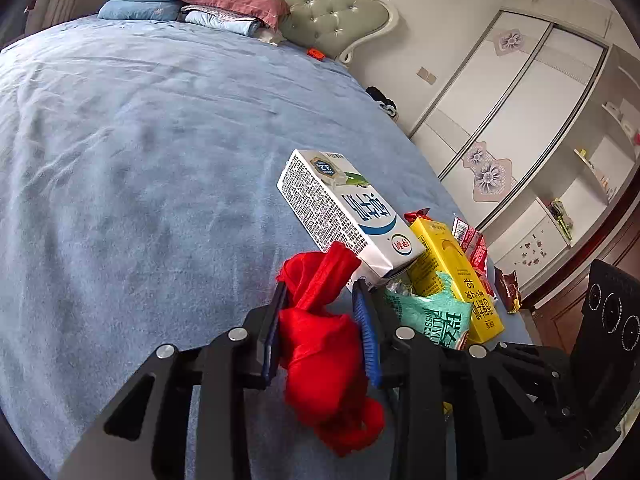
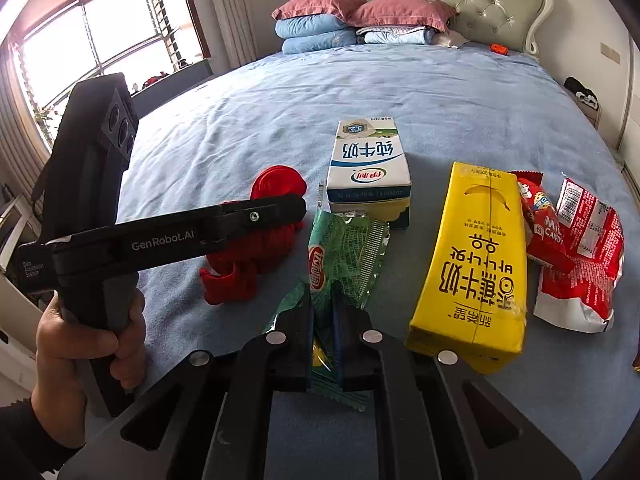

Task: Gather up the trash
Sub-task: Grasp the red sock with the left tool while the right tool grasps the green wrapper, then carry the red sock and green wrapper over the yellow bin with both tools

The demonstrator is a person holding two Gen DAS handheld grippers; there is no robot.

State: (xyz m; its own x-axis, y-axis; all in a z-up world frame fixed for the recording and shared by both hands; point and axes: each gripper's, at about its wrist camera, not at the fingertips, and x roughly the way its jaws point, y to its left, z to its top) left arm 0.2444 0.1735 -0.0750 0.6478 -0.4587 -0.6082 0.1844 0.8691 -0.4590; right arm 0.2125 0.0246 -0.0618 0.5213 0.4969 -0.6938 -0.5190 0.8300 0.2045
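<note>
Left fingers (image 1: pixel 362 320) clamp red bag (image 1: pixel 324 344); right fingers (image 2: pixel 304 320) pinch green wrapper (image 2: pixel 344 256).

"GenRobot.AI" on left gripper (image 2: pixel 280 210) (white lettering), "CANDY" on red wrapper (image 2: pixel 546 232)

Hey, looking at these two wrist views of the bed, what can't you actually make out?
- Red bag: whether open, both views; bunched in left gripper.
- Green wrapper: lower end, right view; right gripper covers it.
- Red snack packets: left view; yellow carton hides most.
- Orange object: too small.
</note>
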